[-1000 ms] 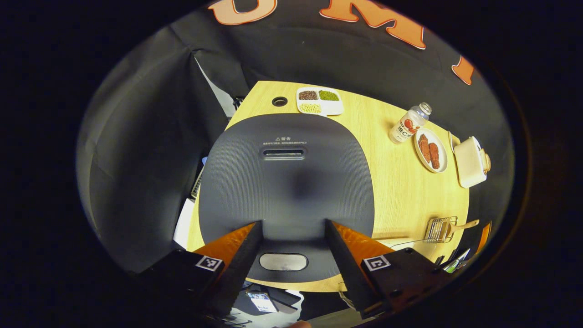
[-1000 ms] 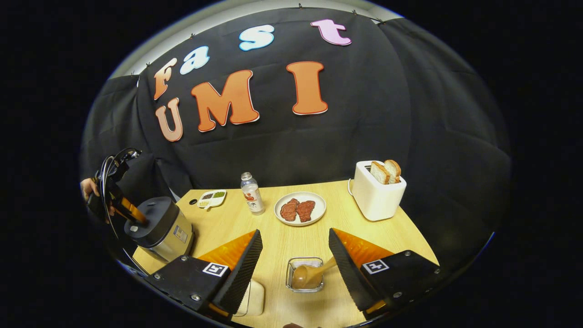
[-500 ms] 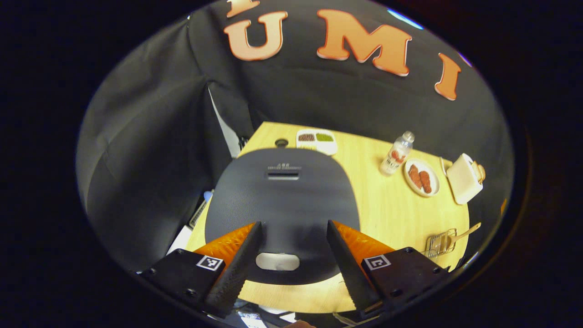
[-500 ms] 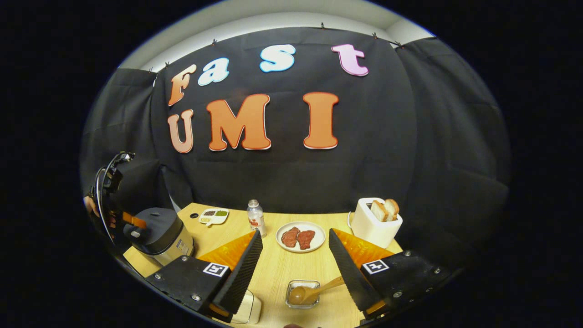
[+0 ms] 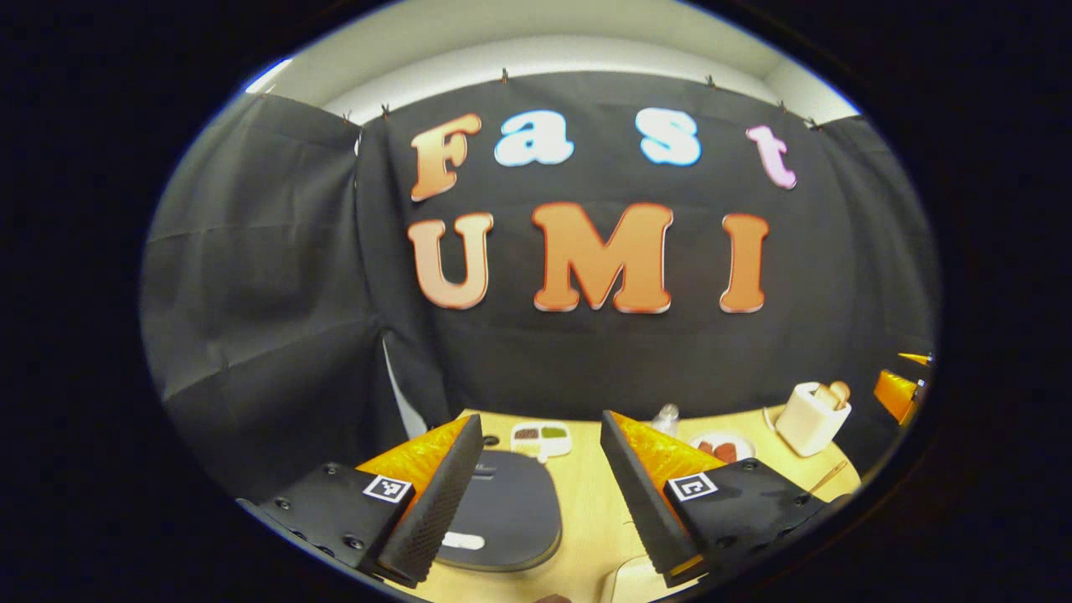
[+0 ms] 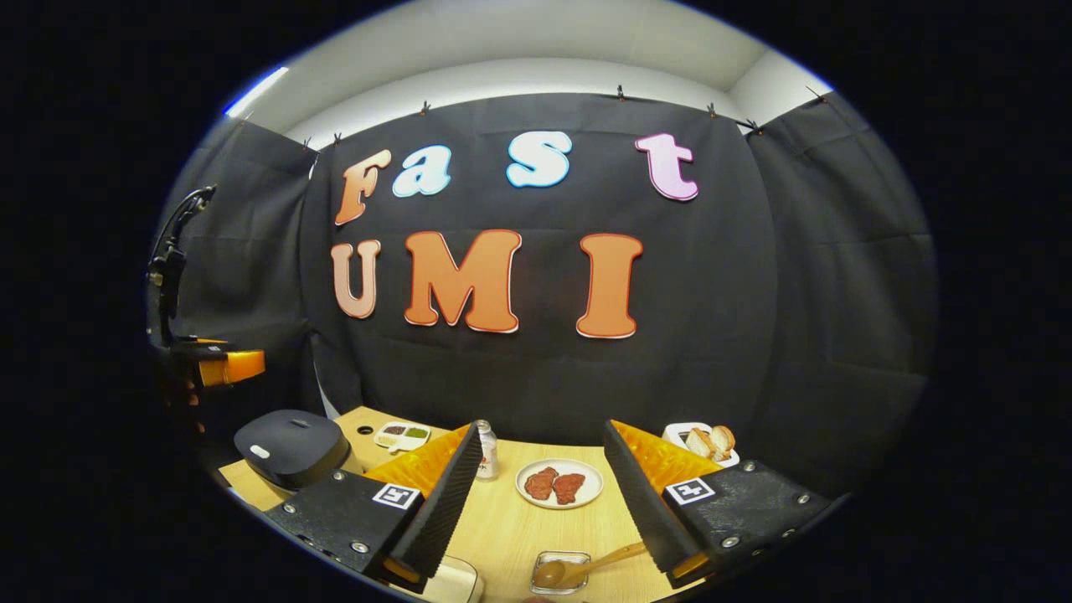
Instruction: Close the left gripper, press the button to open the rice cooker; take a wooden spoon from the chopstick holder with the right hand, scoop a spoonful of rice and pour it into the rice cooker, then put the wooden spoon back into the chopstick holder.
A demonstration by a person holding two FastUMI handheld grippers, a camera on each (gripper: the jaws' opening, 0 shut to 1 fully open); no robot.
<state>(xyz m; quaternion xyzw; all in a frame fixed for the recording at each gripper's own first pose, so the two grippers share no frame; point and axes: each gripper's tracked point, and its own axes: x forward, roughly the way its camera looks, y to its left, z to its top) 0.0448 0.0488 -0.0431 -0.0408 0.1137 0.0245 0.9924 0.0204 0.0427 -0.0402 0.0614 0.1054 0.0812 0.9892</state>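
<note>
The dark rice cooker (image 5: 507,511) stands with its lid down and its pale button (image 5: 462,541) facing up, low between my left gripper's fingers. My left gripper (image 5: 540,423) is open, held well above the cooker and level toward the wall. The right gripper view has the cooker (image 6: 289,444) at the far left, with the left gripper (image 6: 224,367) hanging above it. My right gripper (image 6: 543,427) is open and holds nothing. Below it the wooden spoon (image 6: 578,569) rests in the wire chopstick holder (image 6: 559,559). A divided tray of grains (image 6: 402,434) lies behind the cooker.
On the wooden table (image 6: 502,528) stand a small bottle (image 6: 486,456), a plate with meat slices (image 6: 559,483) and a white toaster with bread (image 6: 702,440). A pale object (image 6: 450,582) lies at the near edge. The black cloth wall closes the back and sides.
Both grippers rose and tipped up toward the wall. The left one pulled back from close over the cooker lid. Both stayed open; the lid stayed down.
</note>
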